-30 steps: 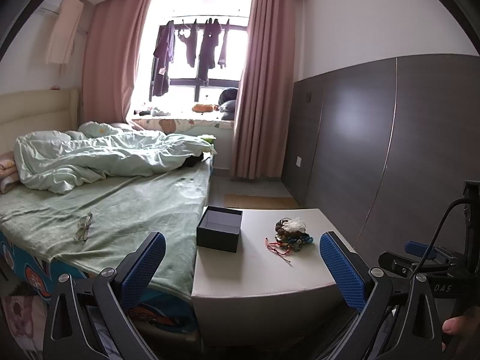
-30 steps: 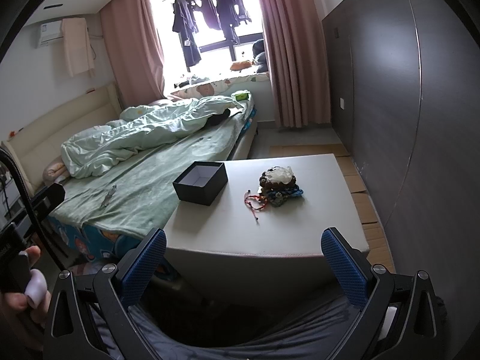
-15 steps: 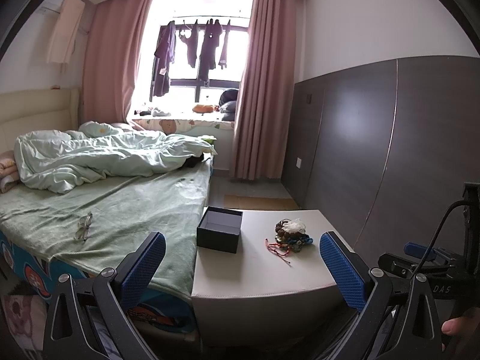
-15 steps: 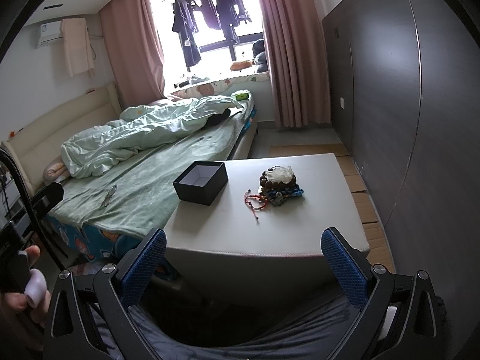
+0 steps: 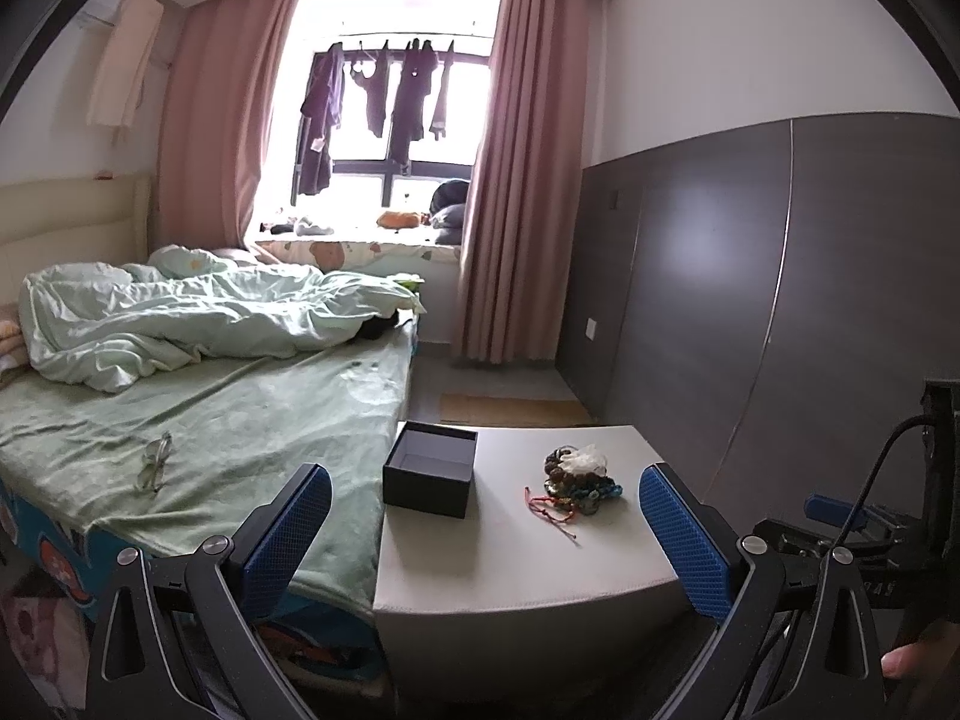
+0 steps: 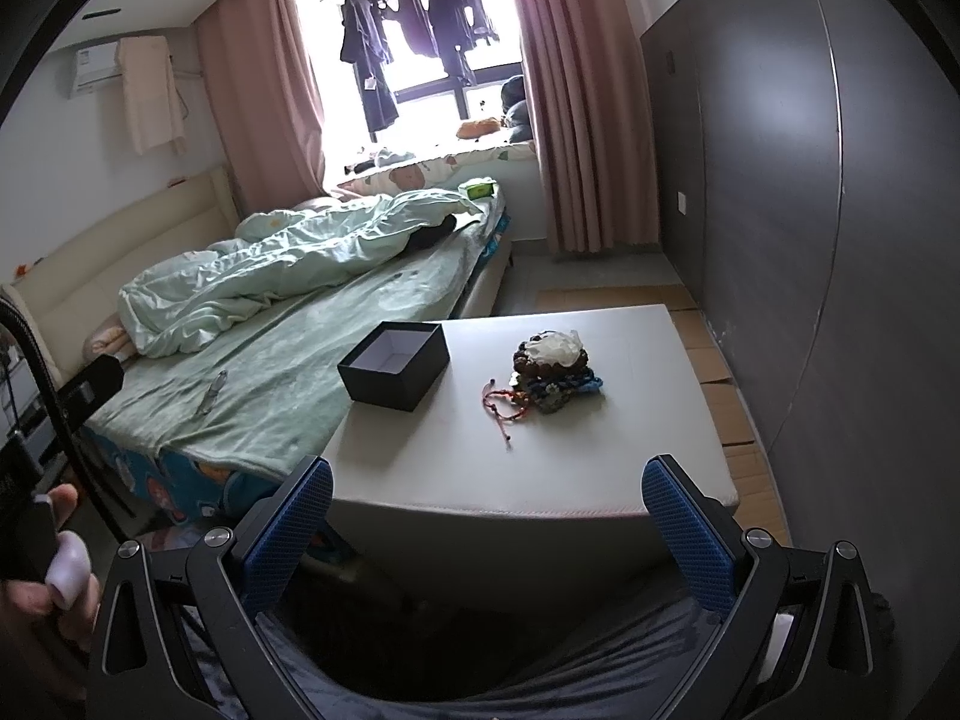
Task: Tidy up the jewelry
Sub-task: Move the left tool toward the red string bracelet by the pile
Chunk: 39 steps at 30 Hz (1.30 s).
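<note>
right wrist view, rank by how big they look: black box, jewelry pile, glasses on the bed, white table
1. white table
2. black box
3. jewelry pile, a little smaller than the box and at a similar distance
4. glasses, smallest; thin and seen at a slant, so their true size is unsure

Bedroom surroundings, seen from two low viewpoints.

A bed with a green sheet carries a rumpled pale duvet and a pair of glasses. Pink curtains frame a window hung with dark clothes. Dark panelling lines the right wall; a towel hangs beside an air conditioner.
</note>
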Available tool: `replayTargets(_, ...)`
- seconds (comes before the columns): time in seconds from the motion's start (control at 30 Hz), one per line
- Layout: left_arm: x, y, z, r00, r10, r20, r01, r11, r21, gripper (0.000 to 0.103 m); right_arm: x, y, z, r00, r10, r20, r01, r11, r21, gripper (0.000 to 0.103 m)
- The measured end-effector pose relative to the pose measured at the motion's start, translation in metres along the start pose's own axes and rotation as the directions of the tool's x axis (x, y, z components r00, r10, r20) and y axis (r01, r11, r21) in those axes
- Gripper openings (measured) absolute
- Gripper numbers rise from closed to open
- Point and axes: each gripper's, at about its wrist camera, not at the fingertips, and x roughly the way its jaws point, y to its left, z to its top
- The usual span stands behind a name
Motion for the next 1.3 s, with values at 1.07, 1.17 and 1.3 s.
replayTargets(1.07, 0.163, -0.003, -0.021, 0.949, -0.173, -0.263, 0.169, 0.985, -0.035, 0.102, 0.112, -0.086, -0.003, 0.99, -0.024, -0.142, 0.043, 0.989, 0.138, 0.103)
replayTargets(1.17, 0.181, -0.006, -0.025, 0.934, -0.192, -0.3, 0.19, 0.981, -0.035, 0.096, 0.123, -0.093, -0.004, 0.989, -0.008, -0.151, 0.032, 0.987, 0.155, 0.103)
replayTargets(1.3, 0.207, -0.013, -0.032, 0.908, -0.218, -0.357, 0.219, 0.975, -0.037, 0.084, 0.135, -0.104, -0.004, 0.987, 0.0, -0.159, 0.029, 0.984, 0.176, 0.101)
